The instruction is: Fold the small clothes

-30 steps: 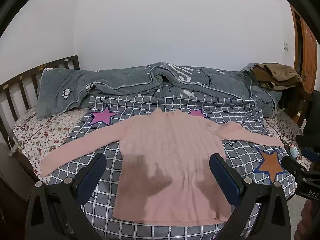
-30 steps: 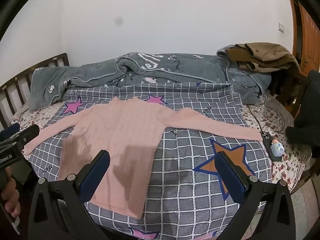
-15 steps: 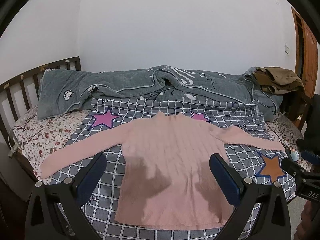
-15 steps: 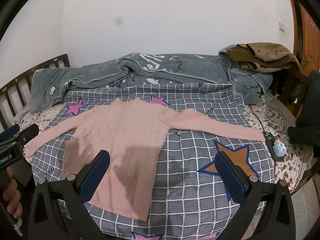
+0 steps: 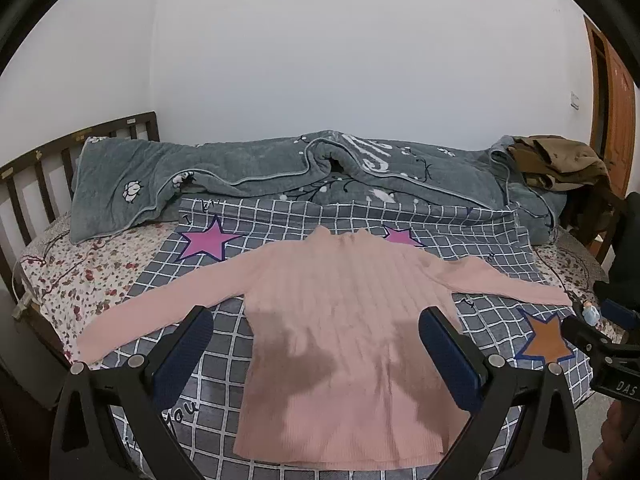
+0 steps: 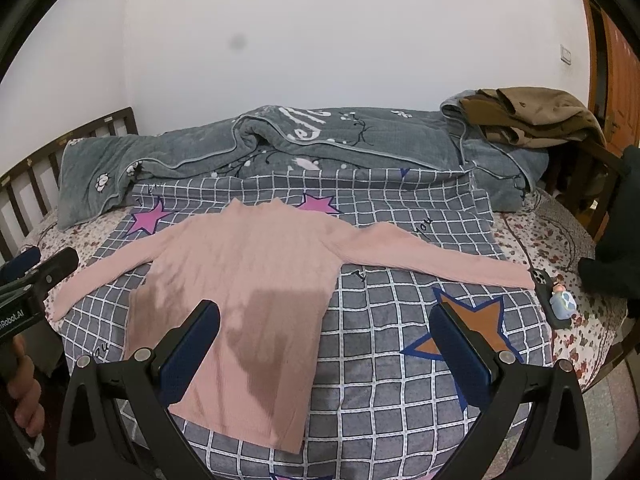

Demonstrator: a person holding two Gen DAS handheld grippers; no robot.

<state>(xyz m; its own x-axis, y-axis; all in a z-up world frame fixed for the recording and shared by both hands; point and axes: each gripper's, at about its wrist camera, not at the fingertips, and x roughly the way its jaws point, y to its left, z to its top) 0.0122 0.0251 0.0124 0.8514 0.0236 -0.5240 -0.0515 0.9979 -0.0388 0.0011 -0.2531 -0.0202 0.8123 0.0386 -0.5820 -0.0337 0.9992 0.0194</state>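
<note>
Showing: a pink sweater [image 5: 344, 320] spread flat on a bed, both grippers above its near edge.
Sweater: centre of both views, front up, collar toward the upper frame, hem at the lower centre; both sleeves stretched out to left and right.
Sleeves: the left one ends at the lower left of the left view; the right one ends at mid right, close to a phone [image 6: 550, 300].
Blanket [image 5: 280, 344]: grey, white grid, purple and orange stars; lies under the sweater.
Left gripper [image 5: 316, 344]: bottom of the left view, fingers spread wide, nothing between them, clear of the cloth; its tip also shows at the left edge of the right view.
Right gripper [image 6: 326, 340]: bottom of the right view, fingers spread wide and empty, one over the sweater body, the other over the orange star; its tip also shows at the right edge of the left view.
Shadows: dark patches on the lower sweater, between the fingers.
Quilt [image 6: 280, 148]: grey, bunched across the upper middle.
Coat [image 6: 532, 116]: brown, heaped at upper right.
Sheet [image 5: 92, 268]: floral, bare at the left and right edges.
Headboard [image 5: 40, 176]: dark wood slats, left edge.
Figurine [image 6: 562, 300]: small, on the phone at mid right.
</note>
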